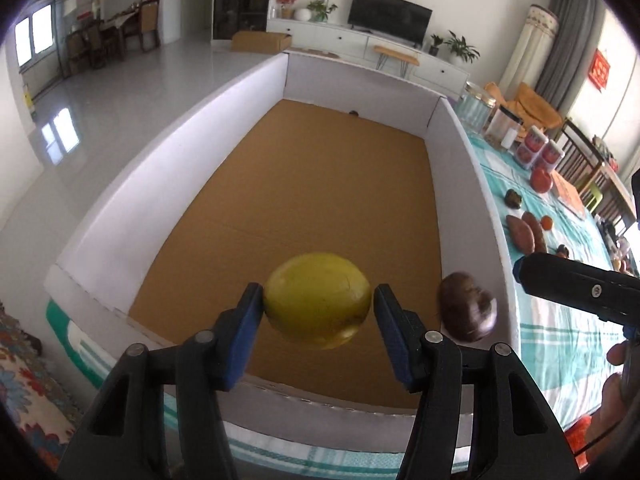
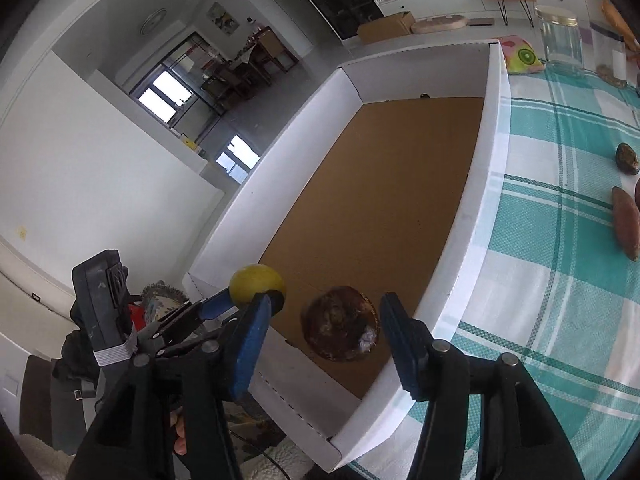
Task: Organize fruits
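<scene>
A yellow round fruit [image 1: 318, 300] sits between the blue pads of my left gripper [image 1: 318, 312], over the near end of a white-walled box [image 1: 168, 160] with a brown cardboard floor. The pads stand just off its sides, so the jaws look open. A brown round fruit [image 2: 340, 328] is in mid-air between the wide-apart pads of my right gripper [image 2: 324, 328], blurred in the left wrist view [image 1: 468, 306]. The yellow fruit [image 2: 256, 284] and the box [image 2: 488, 184] also show in the right wrist view.
On the teal checked tablecloth [image 2: 560, 280] right of the box lie sweet potatoes [image 1: 524, 232], a dark fruit [image 2: 627, 158], a small orange [image 1: 546, 222], a red fruit [image 1: 541, 180], glass jars [image 1: 476, 108] and red-labelled containers [image 1: 540, 152].
</scene>
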Demonstrator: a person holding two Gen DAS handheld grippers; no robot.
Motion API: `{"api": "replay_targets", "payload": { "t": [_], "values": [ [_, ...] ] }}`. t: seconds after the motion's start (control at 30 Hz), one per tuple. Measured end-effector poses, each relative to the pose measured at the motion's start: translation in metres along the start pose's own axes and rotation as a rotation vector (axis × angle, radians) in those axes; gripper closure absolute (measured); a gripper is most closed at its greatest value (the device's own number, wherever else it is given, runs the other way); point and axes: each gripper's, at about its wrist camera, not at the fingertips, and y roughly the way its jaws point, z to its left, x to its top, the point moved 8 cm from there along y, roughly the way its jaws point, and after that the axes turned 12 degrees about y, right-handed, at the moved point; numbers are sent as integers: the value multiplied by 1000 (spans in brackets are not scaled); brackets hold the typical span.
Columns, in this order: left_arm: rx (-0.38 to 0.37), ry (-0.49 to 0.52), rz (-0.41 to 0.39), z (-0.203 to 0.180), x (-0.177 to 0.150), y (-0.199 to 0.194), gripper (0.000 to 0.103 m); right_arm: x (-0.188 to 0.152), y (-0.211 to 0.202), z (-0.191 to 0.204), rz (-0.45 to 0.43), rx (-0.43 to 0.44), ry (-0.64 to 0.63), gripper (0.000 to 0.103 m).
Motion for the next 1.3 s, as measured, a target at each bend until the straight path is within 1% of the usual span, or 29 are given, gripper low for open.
{"api": "replay_targets", "payload": {
  "t": [0.03,0.07,0.1,0.17,0.23,0.3,0.33,0.37,0.47,0.5,0.57,0.6,0.63,0.67,0.7,0.73,0.77,0.83,0.93,0.97,1.1,1.17,1.23,1.3],
  "values": [
    [5,3,-18,-2,2,-3,30,2,-8,-4,-26,5,2,33],
    [6,7,-41,-5,6,-6,24,3,-20,-9,-53,-2,2,33],
    [-2,16,-66,-11,10,-10,23,4,-30,-16,-79,-14,0,33],
    [-44,42,-109,-29,18,-18,23,5,-55,-37,-139,-48,2,31],
    [-118,76,-142,-58,23,-26,23,0,-79,-66,-205,-107,21,23],
    [-207,138,-163,-97,24,-31,19,-10,-102,-106,-279,-206,48,12],
    [-246,175,-167,-119,23,-32,18,-18,-113,-130,-315,-271,69,10],
    [-284,214,-161,-141,20,-31,18,-26,-124,-157,-347,-345,95,9],
    [-387,299,-99,-205,4,-12,18,-58,-150,-234,-415,-537,204,9],
    [-414,314,-83,-226,0,-5,18,-68,-160,-257,-430,-587,249,9],
    [-435,338,-55,-259,-8,17,18,-86,-178,-295,-460,-660,328,9],
    [-433,350,-46,-273,-11,27,18,-94,-187,-307,-487,-682,378,9],
    [-422,362,-39,-286,-12,39,18,-99,-198,-317,-511,-678,448,9],
    [-405,372,-34,-296,-13,49,18,-100,-207,-322,-536,-659,490,9],
    [-388,383,-30,-304,-13,59,18,-100,-215,-325,-565,-661,506,8],
    [-370,394,-25,-308,-15,67,18,-102,-221,-328,-585,-686,515,7],
    [-352,401,-21,-309,-17,72,18,-105,-224,-332,-590,-710,529,4],
    [-320,412,-18,-313,-15,88,18,-106,-219,-346,-565,-720,571,4],
    [-283,419,-5,-312,-18,105,18,-103,-216,-346,-566,-748,559,3],
    [-269,427,-25,-311,-17,107,18,-104,-213,-346,-555,-755,552,3],
    [-239,450,-17,-314,-19,108,17,-103,-205,-347,-525,-790,528,0],
    [-235,469,-8,-319,-20,111,12,-104,-204,-347,-521,-798,525,0],
    [-217,494,0,-323,-22,112,10,-103,-204,-347,-522,-796,525,0],
    [-216,500,1,-323,-23,112,9,-103,-204,-346,-523,-793,527,0]
  ]
}}
